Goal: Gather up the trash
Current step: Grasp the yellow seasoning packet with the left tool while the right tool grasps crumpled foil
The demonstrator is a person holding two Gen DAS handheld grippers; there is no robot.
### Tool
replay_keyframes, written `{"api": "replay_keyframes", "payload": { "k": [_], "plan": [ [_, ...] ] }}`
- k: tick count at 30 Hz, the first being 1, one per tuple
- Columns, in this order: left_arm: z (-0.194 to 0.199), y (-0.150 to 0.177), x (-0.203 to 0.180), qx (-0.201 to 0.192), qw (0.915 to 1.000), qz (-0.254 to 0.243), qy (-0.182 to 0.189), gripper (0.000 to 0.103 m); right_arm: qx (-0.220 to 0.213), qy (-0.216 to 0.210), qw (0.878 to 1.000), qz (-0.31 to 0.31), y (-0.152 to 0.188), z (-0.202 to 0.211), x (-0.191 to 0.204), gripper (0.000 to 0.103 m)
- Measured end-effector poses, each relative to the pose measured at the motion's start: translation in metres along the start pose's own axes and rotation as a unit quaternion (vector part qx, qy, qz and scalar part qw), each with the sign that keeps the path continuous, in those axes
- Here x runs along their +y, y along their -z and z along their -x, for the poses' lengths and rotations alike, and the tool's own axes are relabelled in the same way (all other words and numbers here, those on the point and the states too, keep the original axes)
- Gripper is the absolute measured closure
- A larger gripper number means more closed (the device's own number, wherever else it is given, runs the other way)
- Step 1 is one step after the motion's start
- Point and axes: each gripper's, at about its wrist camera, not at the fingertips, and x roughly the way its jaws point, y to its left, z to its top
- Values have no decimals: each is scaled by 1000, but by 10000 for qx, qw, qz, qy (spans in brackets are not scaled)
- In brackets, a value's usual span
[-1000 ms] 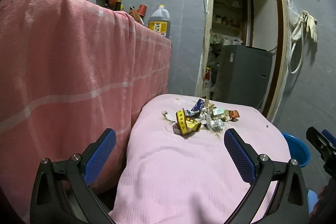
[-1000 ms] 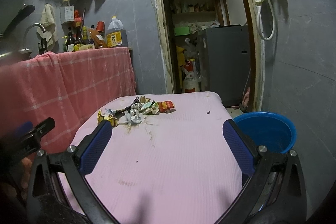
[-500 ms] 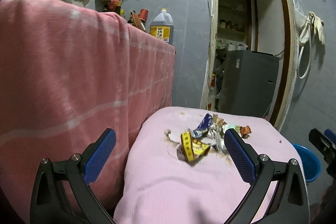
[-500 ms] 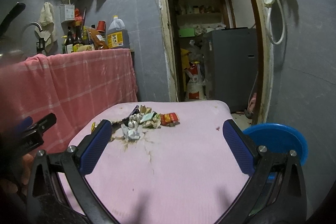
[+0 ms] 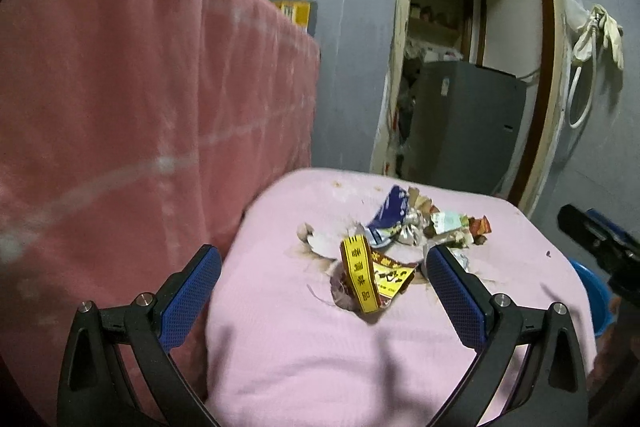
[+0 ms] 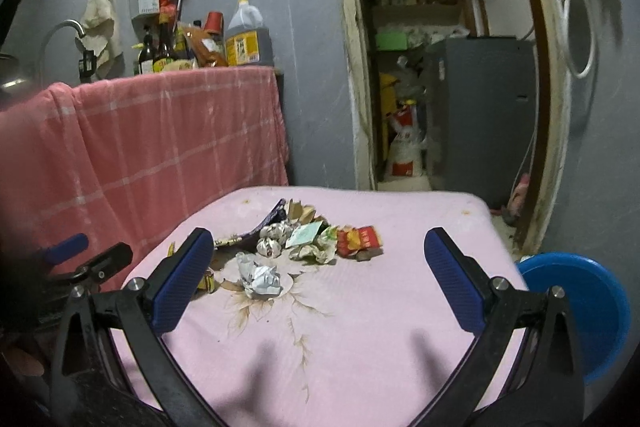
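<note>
In the left wrist view, the left gripper (image 5: 322, 281) stood wide apart over the pink tablecloth (image 5: 320, 355), the yellow wrapper (image 5: 366, 277) lying between its fingertips. In the right wrist view, the right gripper (image 6: 320, 277) also gaped, empty, with the crumpled foil (image 6: 262, 277) between its fingers and the trash pile (image 6: 312, 239) just beyond.

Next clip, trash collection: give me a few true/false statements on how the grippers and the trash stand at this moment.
1. The left gripper is open. True.
2. The right gripper is shut on a crumpled foil ball. False: it is open and holds nothing; the crumpled foil ball lies on the pink cloth.
3. The yellow wrapper lies between the left gripper's fingers in its view. True.
4. The blue basin stands on the pink cloth among the trash. False: it sits off the cloth's right edge.
5. The red packet is in the blue basin. False: it lies on the cloth.
</note>
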Motion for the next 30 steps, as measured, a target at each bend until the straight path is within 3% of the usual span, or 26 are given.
{"api": "replay_keyframes", "payload": {
  "k": [4,6,11,17,21,25,30],
  "plan": [
    [-9,-4,4,153,9996,115,215,9,304,-216,9993,-58,3,-18,-2,9],
    [-14,-6,5,288,9989,142,336,17,517,-318,9981,-68,5,-28,-2,19],
    [-31,-7,6,721,9956,223,547,47,1053,-616,9925,-33,9,-53,3,32],
    [-37,-7,11,1032,9906,368,815,70,1662,-926,9817,116,18,-82,17,49],
    [-42,-6,12,1176,9873,397,992,77,1855,-1009,9773,153,21,-93,21,56],
    [-45,-6,11,1303,9850,392,1062,85,2076,-1056,9724,114,24,-101,20,73],
    [-42,-8,9,1249,9863,333,1023,86,2017,-1092,9733,80,24,-95,17,83]
  ]
}}
